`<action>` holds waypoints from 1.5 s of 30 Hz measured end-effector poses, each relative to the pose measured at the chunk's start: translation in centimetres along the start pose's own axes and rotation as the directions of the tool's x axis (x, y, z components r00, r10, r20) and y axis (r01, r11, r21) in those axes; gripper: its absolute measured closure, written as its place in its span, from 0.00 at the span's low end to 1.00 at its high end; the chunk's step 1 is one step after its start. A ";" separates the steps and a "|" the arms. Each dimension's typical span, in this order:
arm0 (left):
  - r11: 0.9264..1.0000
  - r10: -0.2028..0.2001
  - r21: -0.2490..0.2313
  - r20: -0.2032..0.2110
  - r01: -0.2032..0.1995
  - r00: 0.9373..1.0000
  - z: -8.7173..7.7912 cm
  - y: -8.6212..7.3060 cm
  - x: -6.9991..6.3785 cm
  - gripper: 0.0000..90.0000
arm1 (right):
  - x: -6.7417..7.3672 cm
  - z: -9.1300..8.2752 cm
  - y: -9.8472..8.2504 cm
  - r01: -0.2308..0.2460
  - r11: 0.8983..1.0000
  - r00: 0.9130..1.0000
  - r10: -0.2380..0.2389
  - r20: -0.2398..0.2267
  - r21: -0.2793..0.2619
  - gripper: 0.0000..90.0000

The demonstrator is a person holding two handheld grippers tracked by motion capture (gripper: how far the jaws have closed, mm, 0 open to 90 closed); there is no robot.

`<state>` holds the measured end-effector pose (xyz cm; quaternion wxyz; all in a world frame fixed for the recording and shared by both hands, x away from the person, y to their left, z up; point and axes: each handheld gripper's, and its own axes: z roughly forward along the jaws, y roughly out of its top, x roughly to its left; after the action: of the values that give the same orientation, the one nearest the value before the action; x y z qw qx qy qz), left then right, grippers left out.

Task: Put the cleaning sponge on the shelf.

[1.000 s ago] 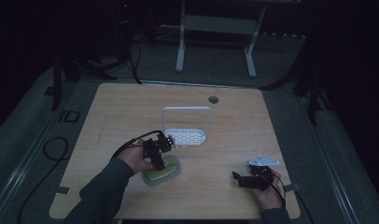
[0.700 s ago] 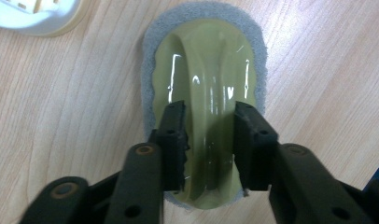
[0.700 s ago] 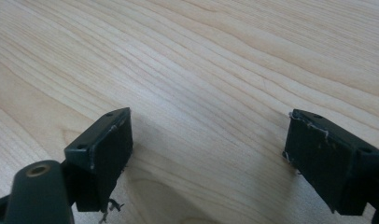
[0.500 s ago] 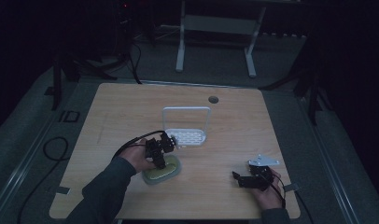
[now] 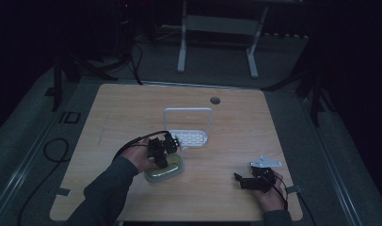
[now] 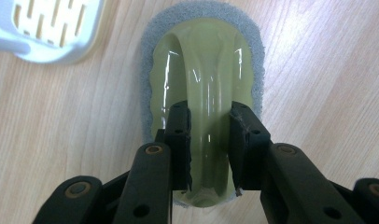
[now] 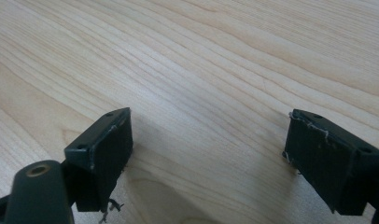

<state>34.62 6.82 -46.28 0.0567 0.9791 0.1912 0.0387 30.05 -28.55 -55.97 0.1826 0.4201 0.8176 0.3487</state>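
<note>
Two jaws of the left gripper (image 6: 209,140) clamp the scrubber (image 6: 204,88) handle, likely for lifting toward the white rack (image 5: 189,136). Right gripper (image 7: 211,163) idles near the table (image 5: 132,108) front right corner, jaws apart.

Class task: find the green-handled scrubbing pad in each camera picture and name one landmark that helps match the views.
High view: scrubbing pad lower centre-left, under the left gripper.
Left gripper view: pad centre, handle between the jaws.
Right gripper view: bare table.
Shared landmark: white slotted tray beside the pad.
</note>
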 end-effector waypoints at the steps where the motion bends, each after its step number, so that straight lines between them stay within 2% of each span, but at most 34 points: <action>1: 1.000 0.004 0.000 -0.004 -0.004 1.000 -0.1 0.1 0.0 0.80 | 0.0 0.0 0.0 0.000 1.000 1.000 0.000 0.000 0.000 0.16; 11: 0.998 0.052 -0.042 -0.047 -0.054 0.998 -0.6 0.8 -0.3 0.80 | 0.0 0.0 0.0 0.002 1.000 1.000 -0.002 0.000 -0.002 0.16; 16: 0.995 0.076 -0.060 -0.075 -0.080 0.994 -0.7 1.0 -0.3 0.80 | 0.0 0.0 0.0 0.002 1.000 1.000 -0.002 0.000 -0.002 0.16; 20: 0.993 0.078 -0.082 -0.106 -0.087 0.991 -0.8 1.0 -0.3 0.80 | 0.0 0.0 0.0 0.002 1.000 1.000 -0.002 0.000 -0.001 0.16; 28: 0.990 0.087 -0.098 -0.124 -0.099 0.989 -1.1 1.2 0.0 0.80 | 0.0 0.0 0.0 0.002 1.000 1.000 -0.002 0.000 -0.001 0.16; 30: 0.987 0.107 -0.106 -0.138 -0.122 0.985 -1.3 1.2 0.0 0.80 | 0.0 0.0 0.0 0.002 1.000 1.000 -0.002 0.000 -0.001 0.16; 38: 0.977 0.145 -0.134 -0.168 -0.168 0.975 -1.8 1.7 0.0 0.80 | 0.0 0.0 0.0 0.003 1.000 1.000 -0.003 0.000 -0.001 0.16; 43: 0.968 0.170 -0.149 -0.207 -0.202 0.964 -2.0 1.9 0.0 0.80 | 0.0 0.0 0.0 0.001 1.000 1.000 -0.001 0.000 -0.001 0.16; 45: 0.966 0.178 -0.149 -0.212 -0.212 0.961 -2.1 2.0 0.0 0.80 | 0.0 0.0 0.0 0.002 1.000 1.000 -0.002 0.000 -0.001 0.16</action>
<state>35.18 5.17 -43.97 0.1171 0.9761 0.0940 0.1569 30.07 -28.56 -55.97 0.1831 0.4191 0.8179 0.3491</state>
